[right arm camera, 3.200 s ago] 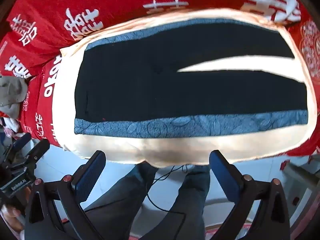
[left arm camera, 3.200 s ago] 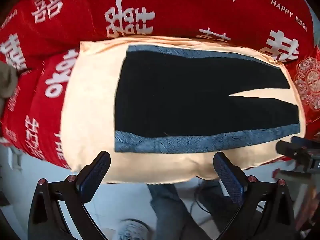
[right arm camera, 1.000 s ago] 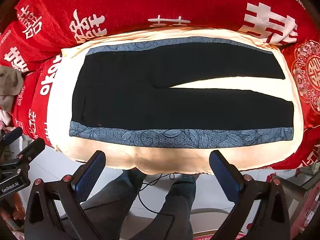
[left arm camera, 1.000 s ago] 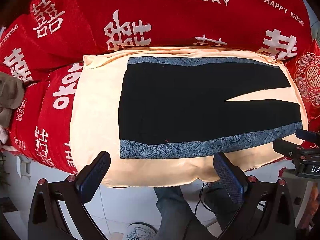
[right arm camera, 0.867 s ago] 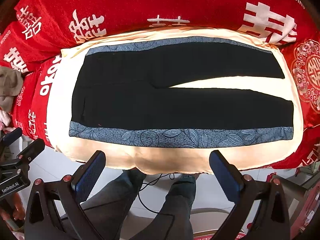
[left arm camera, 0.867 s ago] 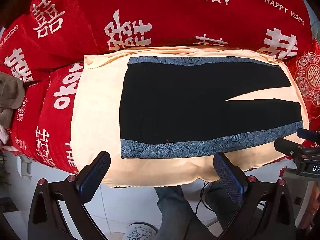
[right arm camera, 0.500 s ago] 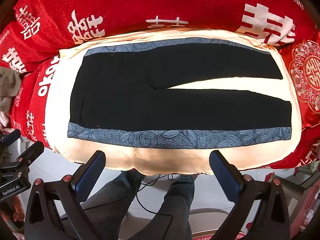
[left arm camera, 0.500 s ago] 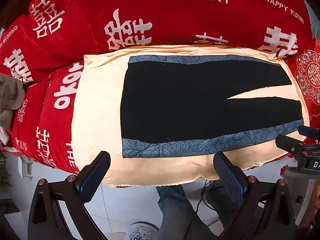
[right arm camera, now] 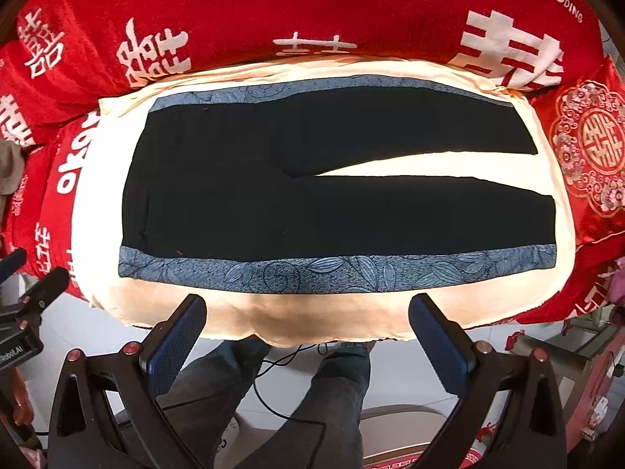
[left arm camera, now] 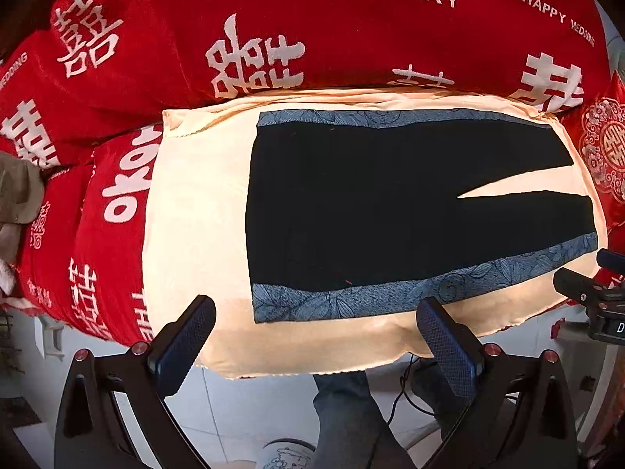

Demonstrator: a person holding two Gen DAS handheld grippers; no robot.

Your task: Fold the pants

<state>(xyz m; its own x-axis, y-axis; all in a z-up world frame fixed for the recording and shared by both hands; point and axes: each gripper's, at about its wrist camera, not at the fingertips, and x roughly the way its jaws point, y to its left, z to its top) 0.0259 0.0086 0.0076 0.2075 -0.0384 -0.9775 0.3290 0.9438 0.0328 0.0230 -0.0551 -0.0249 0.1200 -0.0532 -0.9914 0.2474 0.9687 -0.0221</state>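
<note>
Black pants (left arm camera: 371, 203) with blue leaf-patterned side stripes lie flat and unfolded on a cream cloth (left arm camera: 187, 211), waistband to the left, legs spread to the right. They also show in the right wrist view (right arm camera: 312, 195) on the cream cloth (right arm camera: 429, 305). My left gripper (left arm camera: 318, 346) is open and empty, just short of the cloth's near edge by the waist end. My right gripper (right arm camera: 308, 336) is open and empty, at the near edge around the middle of the pants. The right gripper shows in the left wrist view (left arm camera: 590, 293); the left gripper shows in the right wrist view (right arm camera: 31, 289).
The cloth lies on a red bedspread (left arm camera: 312, 35) with white characters and lettering. A red embroidered cushion (right arm camera: 590, 148) lies at the right. A grey-brown garment (left arm camera: 15, 191) sits at the far left. The person's legs (right arm camera: 304, 402), cables and white floor tiles are below.
Both grippers have drifted slightly, so the pants sit a little lower and closer in both views. The pants have not moved. Both grippers stay open.
</note>
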